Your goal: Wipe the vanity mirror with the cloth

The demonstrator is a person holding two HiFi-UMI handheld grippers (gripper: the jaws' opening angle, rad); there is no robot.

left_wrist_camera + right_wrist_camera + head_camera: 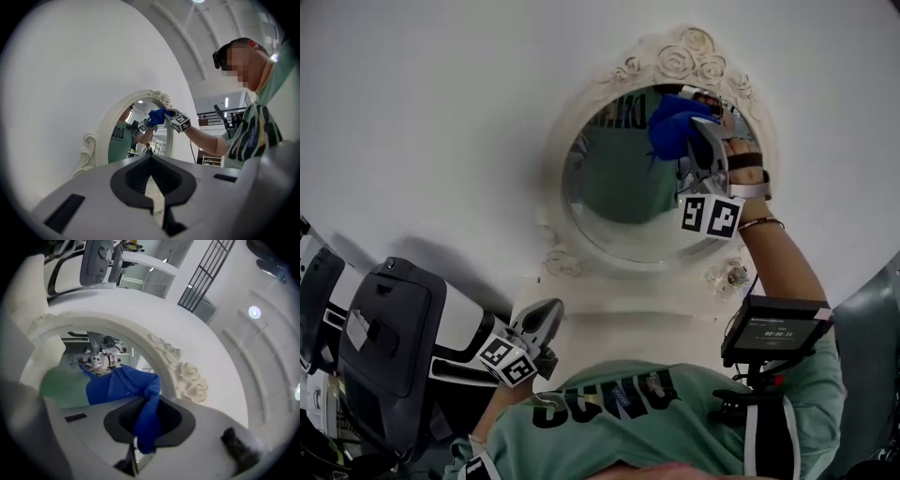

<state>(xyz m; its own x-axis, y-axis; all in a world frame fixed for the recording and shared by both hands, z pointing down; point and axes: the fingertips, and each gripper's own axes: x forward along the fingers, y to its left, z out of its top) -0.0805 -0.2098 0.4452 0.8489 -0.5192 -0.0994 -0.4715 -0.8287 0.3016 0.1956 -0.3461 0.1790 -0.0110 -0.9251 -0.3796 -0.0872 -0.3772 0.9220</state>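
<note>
While the right gripper [698, 131] holds the cloth [673, 124] against the upper right of the mirror [619, 202], just below the roses carved on the frame [694, 52], its jaws are clamped tight on a bunched fold of the blue fabric. The rest spills out ahead of the tips as a loose pad, which is what meets the glass. That grip looks deliberate: pinching one fold keeps the hard jaws back from the surface and lets soft cloth do the rubbing. The left gripper [546, 319] hangs low, close to the person's shirt [609, 408] and well apart from the mirror. Its jaws are drawn together with nothing between them (its own view shows only the two dark pads meeting). It seems parked there to stay clear, since the mirror appears to need no steadying. Wiping looks to be under way at the top edge, with the middle and lower left of the glass probably yet to be covered.
</note>
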